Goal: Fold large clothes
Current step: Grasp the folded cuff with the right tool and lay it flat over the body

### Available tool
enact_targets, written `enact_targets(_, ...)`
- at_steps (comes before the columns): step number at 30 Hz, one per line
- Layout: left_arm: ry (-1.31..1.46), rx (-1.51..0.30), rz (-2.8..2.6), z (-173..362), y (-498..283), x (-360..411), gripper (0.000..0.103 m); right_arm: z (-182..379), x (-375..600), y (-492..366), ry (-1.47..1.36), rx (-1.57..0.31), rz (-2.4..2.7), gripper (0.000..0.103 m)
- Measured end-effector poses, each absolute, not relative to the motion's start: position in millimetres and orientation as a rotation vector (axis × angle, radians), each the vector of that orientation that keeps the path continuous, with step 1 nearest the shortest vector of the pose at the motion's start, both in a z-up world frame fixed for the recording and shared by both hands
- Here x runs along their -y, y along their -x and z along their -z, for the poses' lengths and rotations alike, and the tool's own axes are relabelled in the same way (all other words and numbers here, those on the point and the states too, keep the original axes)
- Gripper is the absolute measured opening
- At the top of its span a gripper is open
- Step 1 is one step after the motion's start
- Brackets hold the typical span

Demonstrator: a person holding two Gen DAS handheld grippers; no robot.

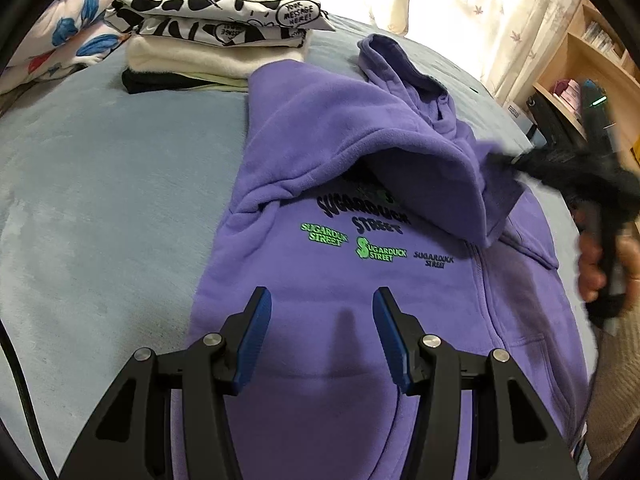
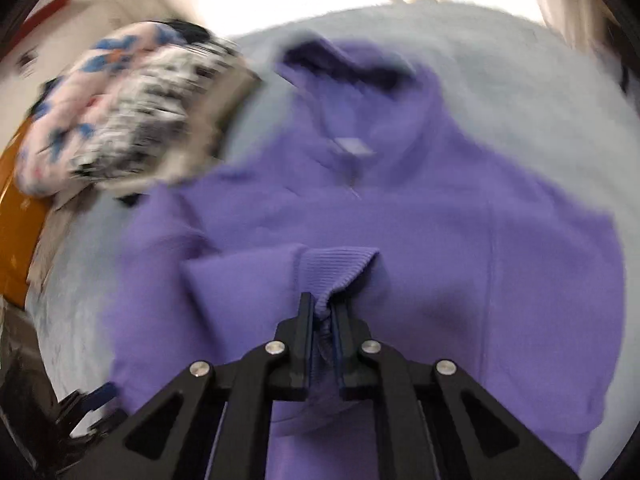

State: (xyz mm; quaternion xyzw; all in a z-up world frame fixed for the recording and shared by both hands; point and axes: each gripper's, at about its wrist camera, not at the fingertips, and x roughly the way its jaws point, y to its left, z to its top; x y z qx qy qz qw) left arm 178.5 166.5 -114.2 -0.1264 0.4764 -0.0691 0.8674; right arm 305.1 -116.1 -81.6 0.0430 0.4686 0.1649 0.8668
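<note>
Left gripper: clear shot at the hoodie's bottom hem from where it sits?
Probably yes. The left gripper hangs open right above the purple hoodie, with nothing between its fingers and the fabric. The hem itself lies below the frame edge, so that is unconfirmed. The right gripper is off at the cuff.

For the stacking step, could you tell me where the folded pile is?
In the left wrist view, the folded pile sits upper left on the bed, beside the purple hoodie.

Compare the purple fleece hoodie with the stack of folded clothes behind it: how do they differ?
The purple fleece hoodie lies spread out, one sleeve folded across its chest; the stack of folded clothes is compact and layered. The hoodie is one colour with printed lettering; the stack mixes black-and-white print, cream and black. Both rest on the pale blue blanket.
</note>
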Motion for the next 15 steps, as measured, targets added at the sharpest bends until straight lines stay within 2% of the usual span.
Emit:
enact_targets(6, 0.271, -0.991, 0.144, 113, -179, -167, 0.051, -17, 74, -266, 0.005, -0.656, -0.426, 0.007)
enact_targets(8, 0.267, -0.989, 0.146, 114, -179, -167, 0.051, -34, 71, -263, 0.043, -0.568, -0.393, 0.007)
enact_targets(12, 0.265, -0.99, 0.146, 116, -180, -168, 0.051, -41, 94, -270, 0.056, -0.504, -0.238, 0.007)
enact_targets(15, 0.256, -0.997, 0.146, 117, -182, -166, 0.051, -14, 135, -292, 0.021, -0.581, -0.078, 0.008)
